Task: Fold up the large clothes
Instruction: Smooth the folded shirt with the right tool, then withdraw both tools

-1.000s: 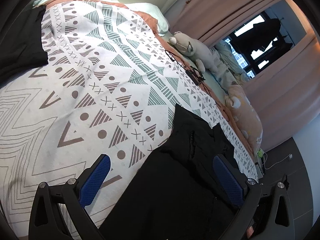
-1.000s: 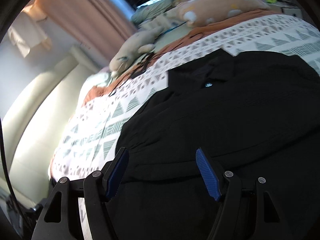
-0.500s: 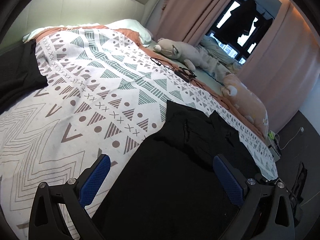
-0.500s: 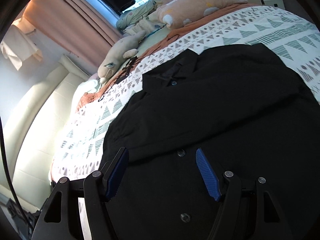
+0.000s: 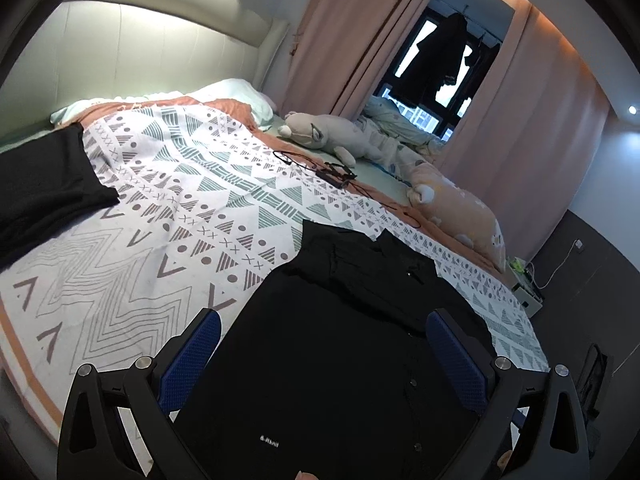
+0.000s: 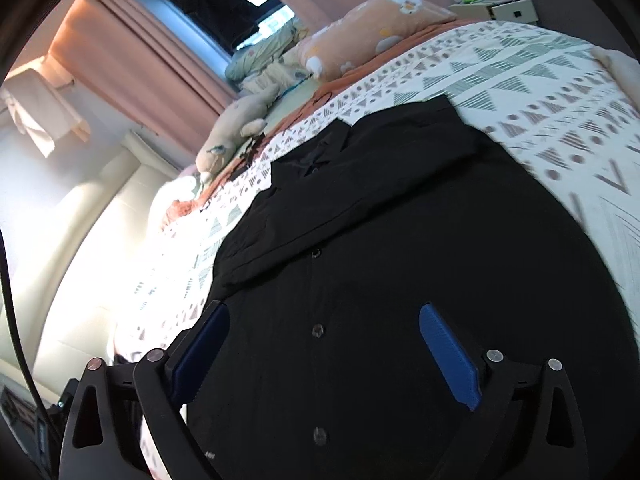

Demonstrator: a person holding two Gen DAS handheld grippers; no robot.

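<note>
Black shirt point(image 5: 352, 344) lies flat on the patterned bedspread point(image 5: 168, 216), at the near edge of the bed, buttons up, collar toward the far side. One sleeve is folded across the chest. Left gripper point(image 5: 322, 354) hangs above the shirt's lower part with jaws wide apart — nothing is between the blue pads point(image 5: 190, 356). Right gripper point(image 6: 324, 350) is also above the button line; its jaws are opening and no cloth is pinched between them. Second dark garment point(image 5: 44, 188) lies at the far left of the bedspread, well apart from the shirt. Two plush toys point(image 5: 332, 136) rest along the far side of the bed, near the pink curtains point(image 5: 340, 36).
</note>
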